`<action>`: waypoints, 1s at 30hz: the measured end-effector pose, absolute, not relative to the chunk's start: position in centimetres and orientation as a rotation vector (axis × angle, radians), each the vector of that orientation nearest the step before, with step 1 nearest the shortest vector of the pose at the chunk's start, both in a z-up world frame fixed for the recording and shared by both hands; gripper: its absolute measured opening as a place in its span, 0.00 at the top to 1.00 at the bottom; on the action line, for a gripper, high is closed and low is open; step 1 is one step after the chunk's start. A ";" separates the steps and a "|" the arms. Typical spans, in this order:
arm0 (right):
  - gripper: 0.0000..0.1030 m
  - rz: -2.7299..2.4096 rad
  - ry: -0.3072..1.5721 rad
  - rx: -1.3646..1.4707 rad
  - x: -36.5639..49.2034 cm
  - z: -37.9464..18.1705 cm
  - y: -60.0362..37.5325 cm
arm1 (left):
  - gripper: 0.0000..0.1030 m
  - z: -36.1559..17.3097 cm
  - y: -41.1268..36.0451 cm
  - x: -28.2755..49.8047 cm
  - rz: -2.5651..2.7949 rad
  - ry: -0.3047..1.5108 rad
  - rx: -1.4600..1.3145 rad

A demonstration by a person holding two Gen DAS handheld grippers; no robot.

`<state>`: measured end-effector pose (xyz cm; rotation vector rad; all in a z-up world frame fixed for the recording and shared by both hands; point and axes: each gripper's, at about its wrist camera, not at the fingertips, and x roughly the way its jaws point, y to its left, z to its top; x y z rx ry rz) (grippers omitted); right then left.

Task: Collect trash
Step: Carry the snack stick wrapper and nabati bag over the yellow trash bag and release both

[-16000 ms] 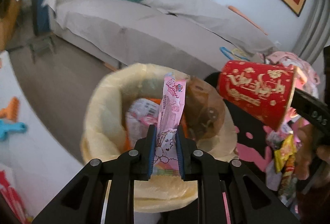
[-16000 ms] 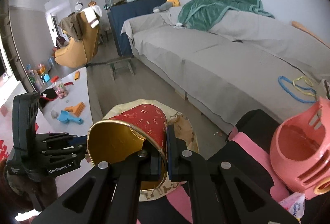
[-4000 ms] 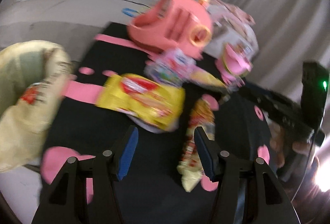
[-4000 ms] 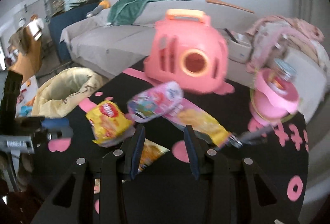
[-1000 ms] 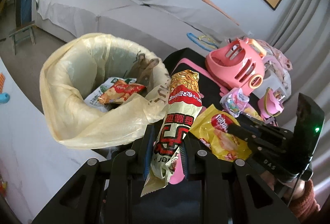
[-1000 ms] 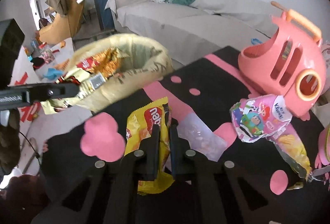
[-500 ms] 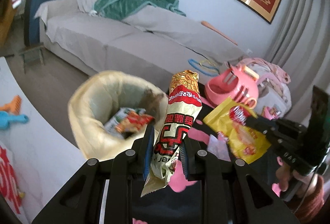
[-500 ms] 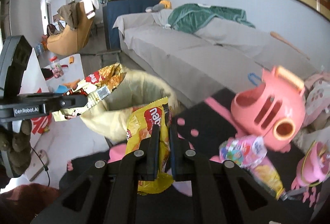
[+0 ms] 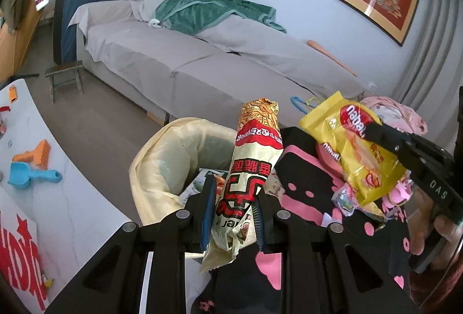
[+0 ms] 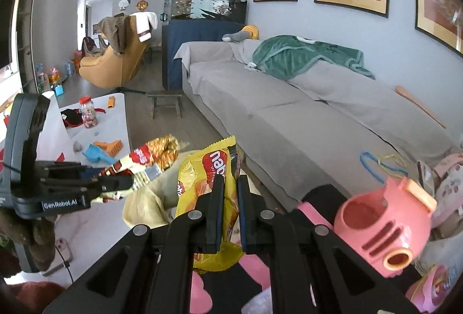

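Left wrist view: the left hand-held gripper (image 9: 233, 212) clamps the noodle packet (image 9: 249, 169), long axis toward 12 o'clock, over the lined bin (image 9: 162, 160); right hand-held gripper (image 10: 230, 215), pinching the yellow wafer bag (image 10: 202, 186), waits at 3 o'clock, farther off.

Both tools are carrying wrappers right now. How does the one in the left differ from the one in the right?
The noodle wrapper in the left tool is long, tube-like, cream and red; the yellow wafer packet in the right tool is flat and broad. The noodle wrapper keeps its jaws noticeably apart; the wafer packet's are nearly together. Both are lifted near the lined bin.
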<state>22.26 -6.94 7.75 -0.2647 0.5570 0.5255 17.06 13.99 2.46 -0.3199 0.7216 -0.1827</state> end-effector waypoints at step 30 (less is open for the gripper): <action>0.92 0.501 0.742 -0.209 32.0 -2.6 -4.5 | 0.76 -7.2 14.4 26.9 -0.183 0.945 -0.348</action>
